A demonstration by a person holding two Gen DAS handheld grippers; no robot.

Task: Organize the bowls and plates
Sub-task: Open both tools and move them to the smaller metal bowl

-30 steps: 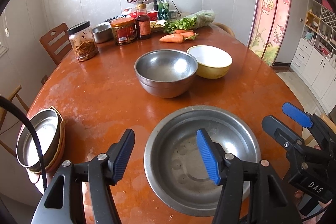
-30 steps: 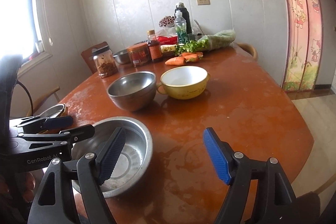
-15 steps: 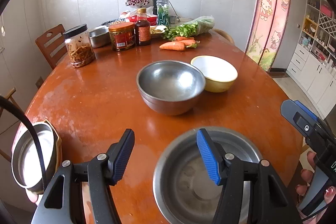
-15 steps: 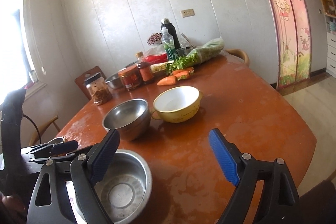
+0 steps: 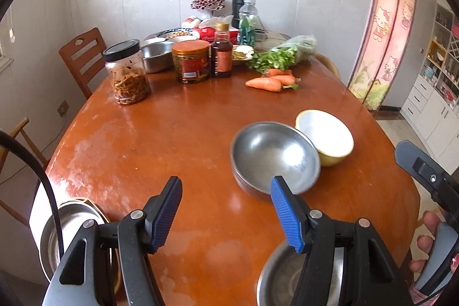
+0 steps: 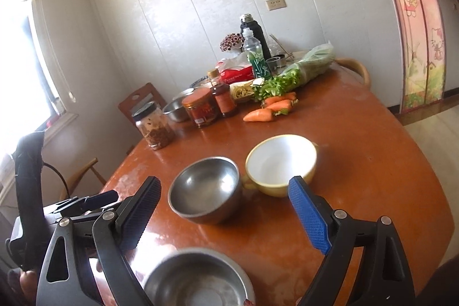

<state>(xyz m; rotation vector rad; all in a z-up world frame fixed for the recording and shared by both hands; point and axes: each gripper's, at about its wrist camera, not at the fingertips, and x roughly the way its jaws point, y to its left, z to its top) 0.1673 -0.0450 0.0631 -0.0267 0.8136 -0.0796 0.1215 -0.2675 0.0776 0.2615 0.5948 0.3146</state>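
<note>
A deep steel bowl (image 5: 272, 157) (image 6: 205, 188) stands mid-table, touching a yellow bowl with a white inside (image 5: 324, 136) (image 6: 281, 162). A shallow steel dish (image 5: 287, 277) (image 6: 198, 277) lies at the near edge, below both grippers. My left gripper (image 5: 226, 211) hangs over bare tabletop, its jaws opening with nothing between them. My right gripper (image 6: 223, 214) hovers short of the two bowls, jaws opening wide and empty. A stack of plates with a steel one on top (image 5: 71, 234) sits at the table's left edge.
Jars (image 5: 129, 73), a sauce bottle (image 5: 221, 53), another steel bowl (image 5: 155, 56), carrots (image 5: 266, 83), greens (image 6: 289, 79) and bottles crowd the far end of the round wooden table (image 5: 172, 134). Wooden chairs (image 5: 83, 59) stand by the left wall.
Both grippers rose and drew back from the shallow steel dish, which dropped to the bottom of both views. The right jaws spread wider. The left view swung left.
</note>
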